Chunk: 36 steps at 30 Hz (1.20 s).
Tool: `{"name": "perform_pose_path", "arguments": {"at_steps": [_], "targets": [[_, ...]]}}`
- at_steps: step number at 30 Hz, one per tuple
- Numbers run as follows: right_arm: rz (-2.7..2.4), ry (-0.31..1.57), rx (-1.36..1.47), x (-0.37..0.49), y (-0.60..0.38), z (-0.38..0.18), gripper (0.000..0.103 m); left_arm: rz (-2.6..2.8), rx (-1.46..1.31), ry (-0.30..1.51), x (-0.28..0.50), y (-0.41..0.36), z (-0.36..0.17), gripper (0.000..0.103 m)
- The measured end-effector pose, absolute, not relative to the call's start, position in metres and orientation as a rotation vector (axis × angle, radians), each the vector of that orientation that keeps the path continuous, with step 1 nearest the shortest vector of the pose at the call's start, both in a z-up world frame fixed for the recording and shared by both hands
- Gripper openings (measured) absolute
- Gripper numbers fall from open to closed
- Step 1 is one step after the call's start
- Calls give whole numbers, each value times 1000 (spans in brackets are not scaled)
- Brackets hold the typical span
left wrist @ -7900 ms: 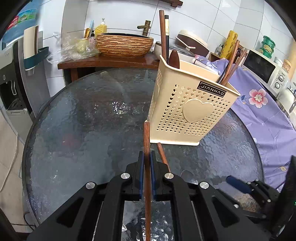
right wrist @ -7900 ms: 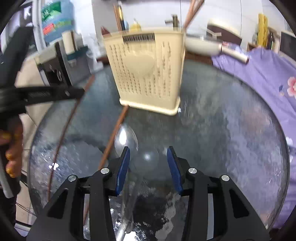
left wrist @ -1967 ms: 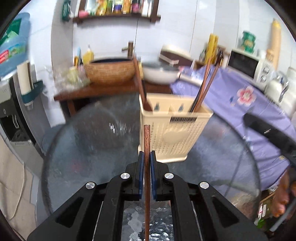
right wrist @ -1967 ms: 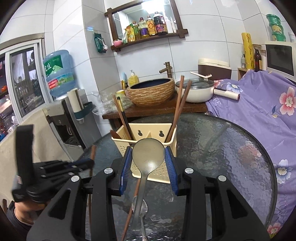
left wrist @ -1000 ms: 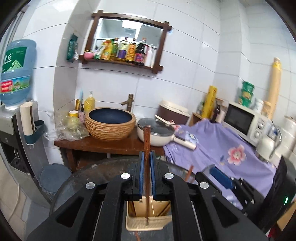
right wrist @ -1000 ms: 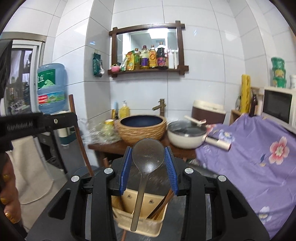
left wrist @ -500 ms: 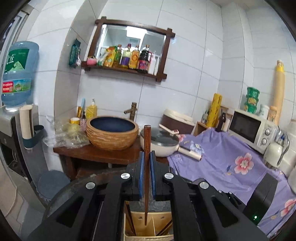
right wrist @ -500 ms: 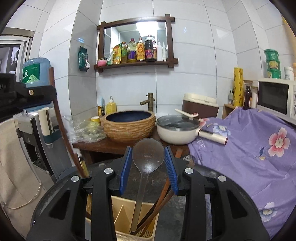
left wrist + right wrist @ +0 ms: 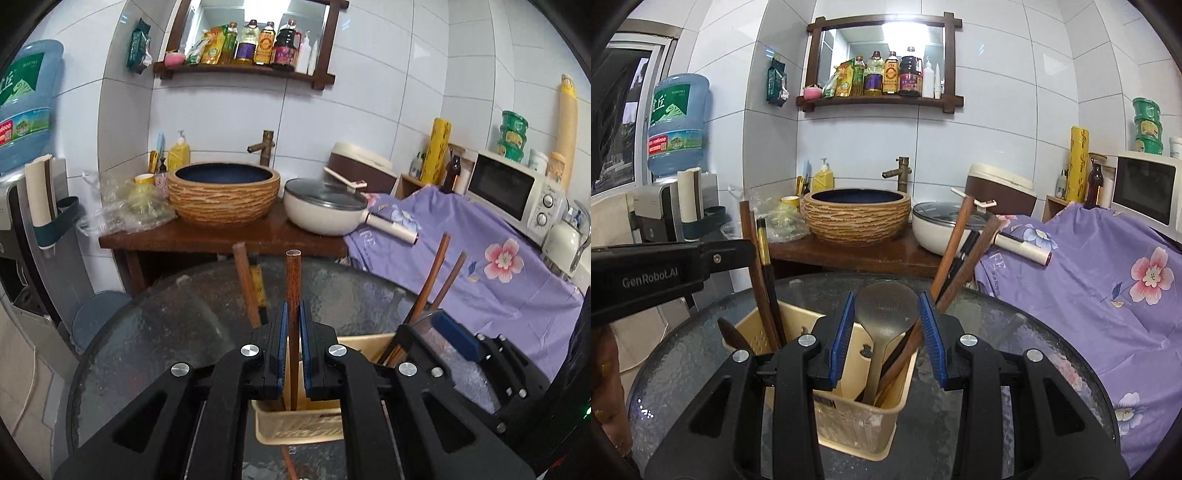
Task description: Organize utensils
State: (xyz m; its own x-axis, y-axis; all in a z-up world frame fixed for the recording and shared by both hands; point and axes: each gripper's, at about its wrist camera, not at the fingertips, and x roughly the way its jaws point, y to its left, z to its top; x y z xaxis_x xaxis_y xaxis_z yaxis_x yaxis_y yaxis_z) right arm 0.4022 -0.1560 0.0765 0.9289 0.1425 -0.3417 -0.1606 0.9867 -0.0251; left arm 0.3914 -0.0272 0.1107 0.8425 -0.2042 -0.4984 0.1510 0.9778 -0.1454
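Utensils are held one per gripper above the cream caddy (image 9: 857, 417), which stands on the round glass worktop (image 9: 1015, 354). Compared with half a second ago, both tools are seen lower: the wooden chopstick (image 9: 294, 295) clamped in the left gripper (image 9: 291, 350) now has its lower end inside the caddy's near compartment, and the metal ladle (image 9: 882, 317) between the pads of the right gripper (image 9: 886, 343) has its handle down inside the right-hand compartment, beside the wooden sticks (image 9: 951, 251) already leaning there. Two seconds ago both tools were only being carried toward the caddy.

The left gripper is closed narrow on the chopstick. The right gripper is held wider, its blue pads at either edge of the ladle bowl; whether they are pressing or have just parted cannot be told.

Judgement: both insertions are nearly done; release is the remaining step. One more wooden stick (image 9: 286, 458) is seen lying on the glass in front of the caddy, so the task is not finished.

Surface: textured dark glass, probably slippery, so the light caddy may shift if nudged.

Room: white tiled wall, a wooden shelf of bottles (image 9: 882, 74), a woven basin (image 9: 855, 216) with a brass tap, a lidded pan, a purple floral cloth (image 9: 1108, 295), a microwave, a water dispenser.
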Motion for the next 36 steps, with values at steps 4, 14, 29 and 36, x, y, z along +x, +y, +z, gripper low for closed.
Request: {"name": "perform_pose_path", "arguments": {"at_steps": [4, 14, 29, 36], "targets": [[160, 368, -53, 398, -158, 69, 46, -198, -94, 562, 387, -21, 104, 14], [309, 439, -43, 343, -159, 60, 65, -182, -99, 478, 330, -3, 108, 79], [464, 809, -331, 286, -121, -55, 64, -125, -61, 787, 288, 25, -14, 84], [458, 885, -313, 296, -117, -70, 60, -129, -49, 800, 281, 25, -19, 84]]}}
